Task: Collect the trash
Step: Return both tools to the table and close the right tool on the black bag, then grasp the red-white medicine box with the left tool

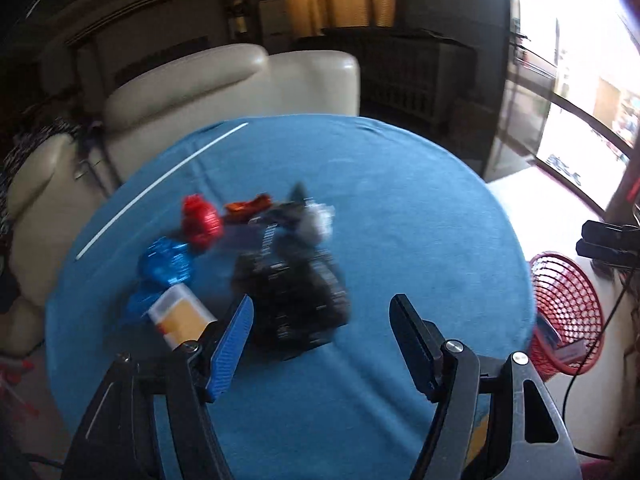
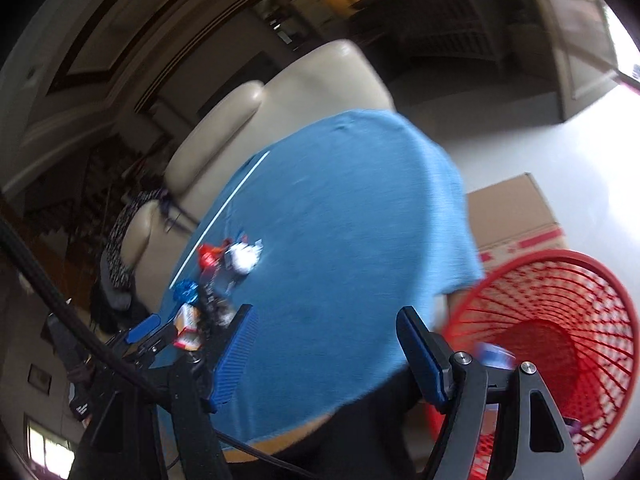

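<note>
Several pieces of trash lie together on the round blue tablecloth [image 1: 400, 200]: a red foil wrapper [image 1: 201, 220], a blue foil wrapper [image 1: 165, 262], a crumpled black wrapper [image 1: 296, 292], and a small orange-and-white box [image 1: 182, 314]. Beside the tablecloth stands a red mesh basket [image 2: 560, 320]. The left gripper [image 1: 321, 318] hovers released over the black wrapper; the right gripper [image 2: 324, 330] is released too.

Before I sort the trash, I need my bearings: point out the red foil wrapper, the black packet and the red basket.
red foil wrapper [image 1: 201, 222], left wrist view, crumpled middle.
black packet [image 1: 294, 296], left wrist view, middle.
red basket [image 2: 560, 316], right wrist view, inner mesh wall.
</note>
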